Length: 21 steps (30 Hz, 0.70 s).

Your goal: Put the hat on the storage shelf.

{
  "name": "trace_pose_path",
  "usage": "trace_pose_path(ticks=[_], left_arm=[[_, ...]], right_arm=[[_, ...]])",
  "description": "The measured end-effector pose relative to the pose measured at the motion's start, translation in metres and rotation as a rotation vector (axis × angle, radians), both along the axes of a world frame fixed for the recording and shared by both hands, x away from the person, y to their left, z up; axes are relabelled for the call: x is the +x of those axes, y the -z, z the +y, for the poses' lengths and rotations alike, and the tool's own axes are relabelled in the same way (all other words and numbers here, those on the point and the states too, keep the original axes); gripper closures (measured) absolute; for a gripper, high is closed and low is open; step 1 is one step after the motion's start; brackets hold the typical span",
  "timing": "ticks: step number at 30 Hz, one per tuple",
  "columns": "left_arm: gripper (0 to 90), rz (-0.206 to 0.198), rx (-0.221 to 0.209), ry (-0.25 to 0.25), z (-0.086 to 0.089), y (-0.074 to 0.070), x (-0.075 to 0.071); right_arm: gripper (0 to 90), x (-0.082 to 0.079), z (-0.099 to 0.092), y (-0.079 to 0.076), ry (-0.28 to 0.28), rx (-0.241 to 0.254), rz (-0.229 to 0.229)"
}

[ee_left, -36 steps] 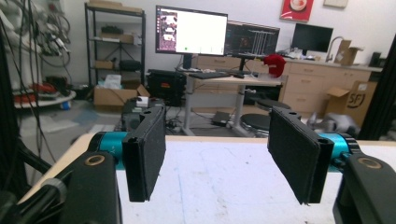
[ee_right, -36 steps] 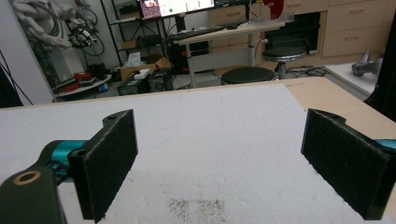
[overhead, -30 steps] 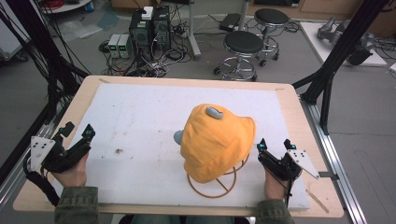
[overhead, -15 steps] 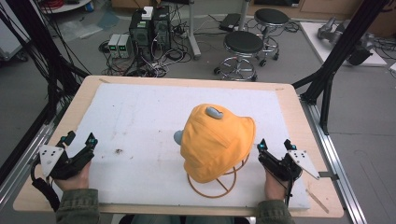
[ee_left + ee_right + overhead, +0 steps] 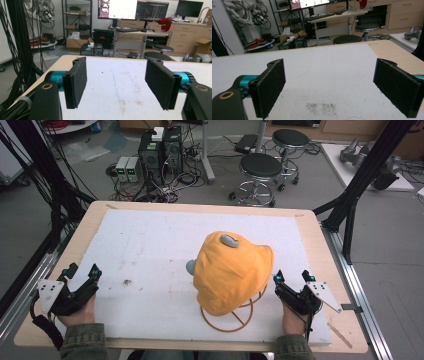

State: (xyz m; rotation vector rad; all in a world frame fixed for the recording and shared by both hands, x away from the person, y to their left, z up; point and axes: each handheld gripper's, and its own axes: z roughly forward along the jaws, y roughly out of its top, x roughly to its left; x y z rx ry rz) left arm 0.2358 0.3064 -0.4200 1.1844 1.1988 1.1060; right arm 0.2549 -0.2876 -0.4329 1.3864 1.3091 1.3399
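Item: yellow cap (image 5: 231, 272) on a wire stand (image 5: 231, 316), set on the white mat (image 5: 150, 245) that covers the desk (image 5: 312, 227). It sits right of the desk's middle, toward the near edge. A grey button (image 5: 229, 240) tops the cap, and a grey knob (image 5: 191, 267) shows at its left side. No brand, label or writing can be read on the cap, the stand, the mat or the tools.

Left gripper (image 5: 82, 272): near the desk's near left corner, held in the left hand (image 5: 75, 312), jaws apart with nothing between them, well apart from the cap. A grey three-cornered plate (image 5: 49, 291) rides on top.

Right gripper (image 5: 291, 276): near the desk's near right corner, held in the right hand (image 5: 294, 320), just beside the cap's right side; jaws apart, holding nothing.

High view: gives the cap, the stand, both tools, two stools (image 5: 260, 167) and computer boxes (image 5: 160, 147) on the floor beyond the far edge.

Left gripper view: gives the black pads (image 5: 75, 85), a faint blue line and brown specks on the mat, and a far monitor (image 5: 117, 8) whose text is too small to read; a red object (image 5: 165, 23) stands on a counter.

Right gripper view: gives its pads (image 5: 268, 86) over bare mat with a dark smudge (image 5: 320, 107).
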Motion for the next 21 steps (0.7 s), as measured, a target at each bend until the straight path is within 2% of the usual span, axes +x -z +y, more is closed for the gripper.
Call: trace_pose_path(ticks=[21], left_arm=[[34.8,0.004,-0.03,0.009,0.003,0.0005,0.0017]], right_arm=[[9.6,-0.0003,-0.0001,0.0008,-0.01,0.006,0.012]])
